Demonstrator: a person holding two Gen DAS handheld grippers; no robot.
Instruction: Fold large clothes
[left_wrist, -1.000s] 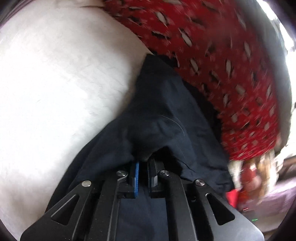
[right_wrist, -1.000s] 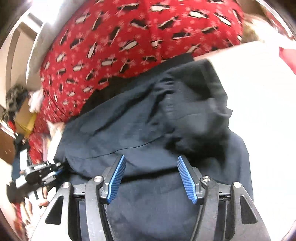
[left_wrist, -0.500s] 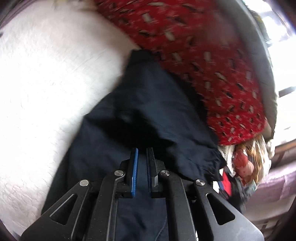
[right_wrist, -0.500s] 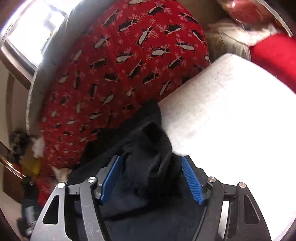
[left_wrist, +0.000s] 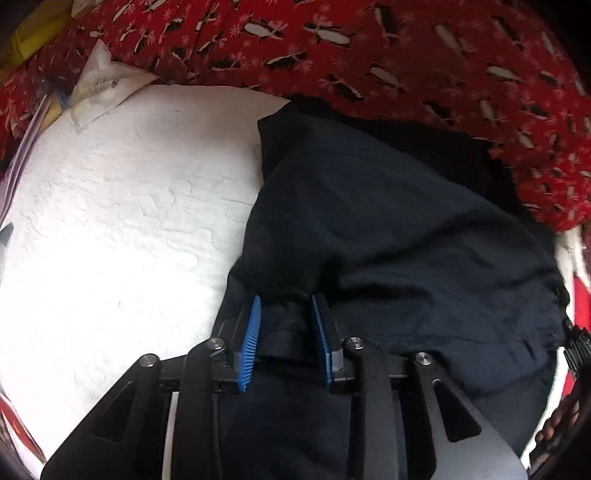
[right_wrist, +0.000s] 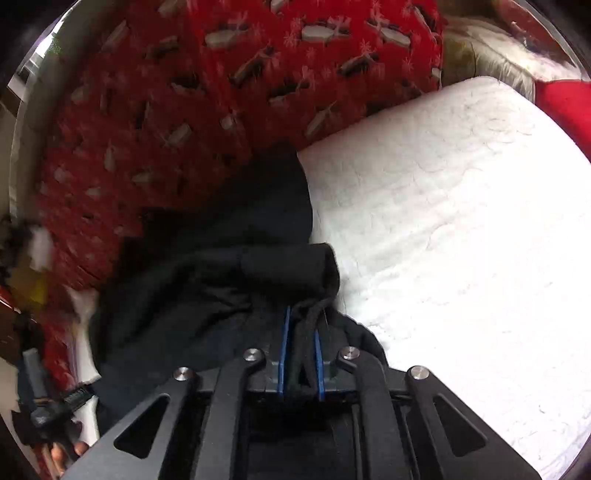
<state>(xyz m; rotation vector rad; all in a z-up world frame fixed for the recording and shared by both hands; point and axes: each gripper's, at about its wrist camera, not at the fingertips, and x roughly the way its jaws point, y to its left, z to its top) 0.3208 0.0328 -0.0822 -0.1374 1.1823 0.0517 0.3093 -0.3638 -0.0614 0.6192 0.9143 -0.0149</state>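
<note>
My left gripper (left_wrist: 286, 299) sat low in the middle of its frame, pointing steeply down at the dark navy garment (left_wrist: 388, 229). Its jaws were opening, with a clear gap between the blue pads (left_wrist: 253, 332); cloth lay between and beneath them, but the pads were not pressing on it. The garment filled the centre and right of that view, spread in soft folds over the white quilted cover (left_wrist: 122, 221), which took the whole left side. Along the top ran the red blanket with the penguin print (left_wrist: 369, 48), touching the garment's far edge. At the upper left, a crumpled clear plastic packet (left_wrist: 99, 81) rested on the cover's corner.

My right gripper (right_wrist: 301, 314) showed at the bottom centre of its view, jaws closing to a narrow slit and pinching a bunched fold of the garment (right_wrist: 229, 269) with a dark drawstring (right_wrist: 308, 325) caught between the pads. The cloth rose in a rolled lump just above the fingertips and trailed to the left. The white cover (right_wrist: 461, 240) filled the right half, the red blanket (right_wrist: 184, 110) the upper left.
</note>
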